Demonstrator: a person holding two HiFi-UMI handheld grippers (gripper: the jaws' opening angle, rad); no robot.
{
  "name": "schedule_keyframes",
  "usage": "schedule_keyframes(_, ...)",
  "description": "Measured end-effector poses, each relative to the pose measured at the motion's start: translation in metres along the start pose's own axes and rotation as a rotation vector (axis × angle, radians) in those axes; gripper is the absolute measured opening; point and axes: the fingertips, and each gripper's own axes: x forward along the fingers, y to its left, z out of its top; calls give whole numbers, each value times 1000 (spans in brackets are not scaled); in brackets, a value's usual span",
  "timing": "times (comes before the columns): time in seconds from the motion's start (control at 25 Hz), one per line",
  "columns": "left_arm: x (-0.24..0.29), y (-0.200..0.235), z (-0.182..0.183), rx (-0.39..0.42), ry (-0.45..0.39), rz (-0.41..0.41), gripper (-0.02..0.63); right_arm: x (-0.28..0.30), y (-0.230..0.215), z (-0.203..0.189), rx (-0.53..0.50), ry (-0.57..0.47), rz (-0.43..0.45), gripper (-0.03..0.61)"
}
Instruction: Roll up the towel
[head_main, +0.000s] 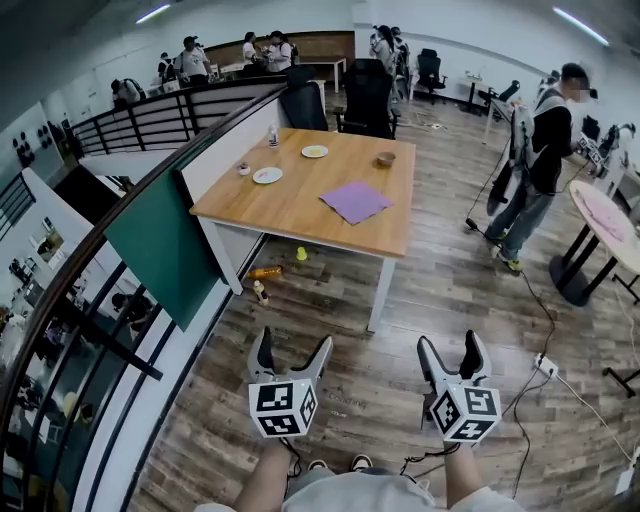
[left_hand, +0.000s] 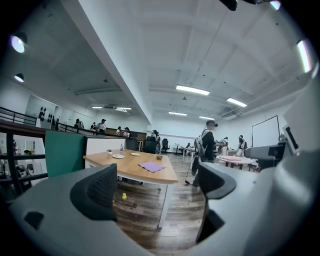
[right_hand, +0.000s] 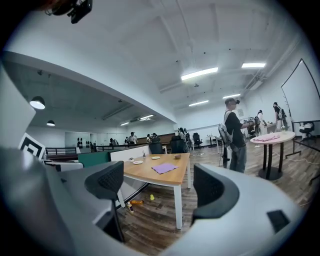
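Holding both grippers open above the floor, well short of the towel.

My left gripper (head_main: 294, 346) and right gripper (head_main: 450, 344) sit side by side, each with its jaws spread wide and nothing between them, only the plank floor (head_main: 380, 400) below. Ahead of my left jaws, under the table (head_main: 290, 210), a bottle (head_main: 265, 271) and a small yellow thing (head_main: 301, 254) lie on the floor. The purple towel (head_main: 355, 201) lies flat on the table's near right part, roughly straight ahead between my two grippers and well apart from both. Left of the towel and farther back are two plates (head_main: 267, 175) and a small cup (head_main: 244, 168), and a bowl (head_main: 385, 158) sits behind the towel. Past the table stand dark chairs (head_main: 368, 95). Off to the right of my right jaws, a person (head_main: 540, 150) stands near a round table (head_main: 590, 200).
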Motion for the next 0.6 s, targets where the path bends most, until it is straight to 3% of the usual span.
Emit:
schedule_keyframes(0.12,1,-1,2,-4,-9,3,544,1,-4,2,2,-19,-6,491)
schedule_keyframes(0.32,2,-4,2,-1,-6,10,555,1,-13,7,6,-53,-21,565)
schedule_keyframes(0.6,3,-7,-2,-2,-7,64,554,-1,-31,6,22,-54,-24,581)
